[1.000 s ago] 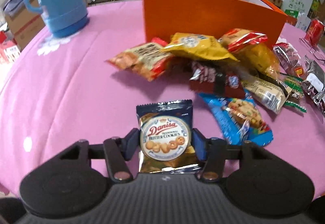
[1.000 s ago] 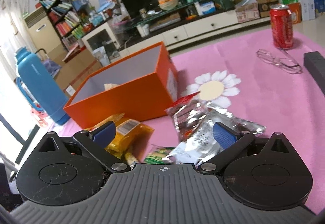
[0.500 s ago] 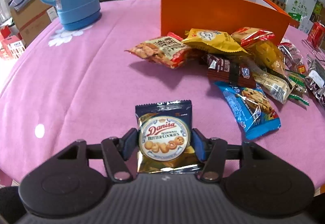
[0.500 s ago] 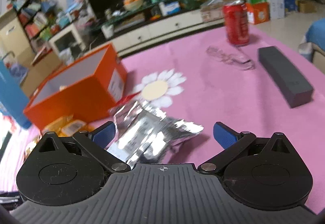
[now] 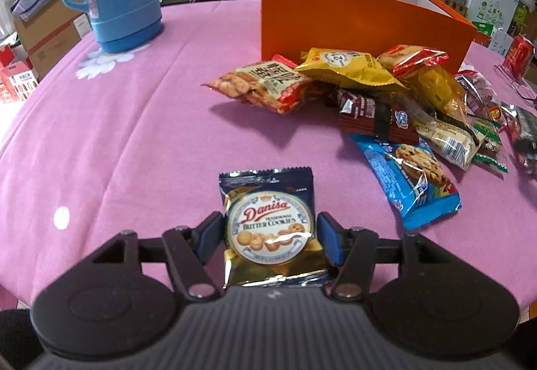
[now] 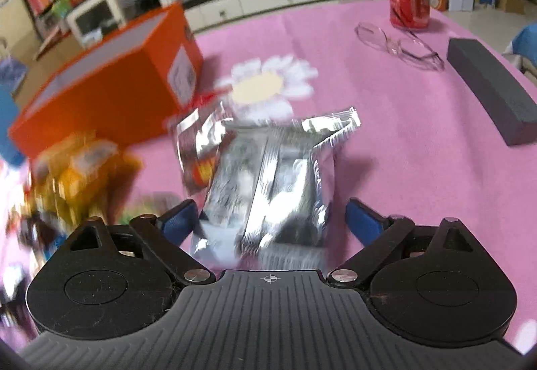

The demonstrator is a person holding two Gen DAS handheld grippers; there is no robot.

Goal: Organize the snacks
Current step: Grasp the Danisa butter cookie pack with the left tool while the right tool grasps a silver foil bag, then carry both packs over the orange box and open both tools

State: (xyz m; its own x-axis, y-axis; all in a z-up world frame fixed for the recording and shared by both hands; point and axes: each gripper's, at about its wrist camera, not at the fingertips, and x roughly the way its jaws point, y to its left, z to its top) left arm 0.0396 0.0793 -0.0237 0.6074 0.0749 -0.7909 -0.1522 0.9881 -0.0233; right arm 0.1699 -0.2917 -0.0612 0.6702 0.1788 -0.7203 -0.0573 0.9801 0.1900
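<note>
Left wrist view: my left gripper (image 5: 270, 232) has just been easing open, and the cookie packet (image 5: 270, 222) lies between its blue pads, released on the pink cloth well in front of the orange box (image 5: 352, 17). My right gripper (image 6: 270, 219) has just been narrowing around the silver packet (image 6: 268, 175) beside that box, pads not yet pressing. I'd centre on the packet's body, squeeze gently, then lift clear before swinging over the box's rim.
</note>
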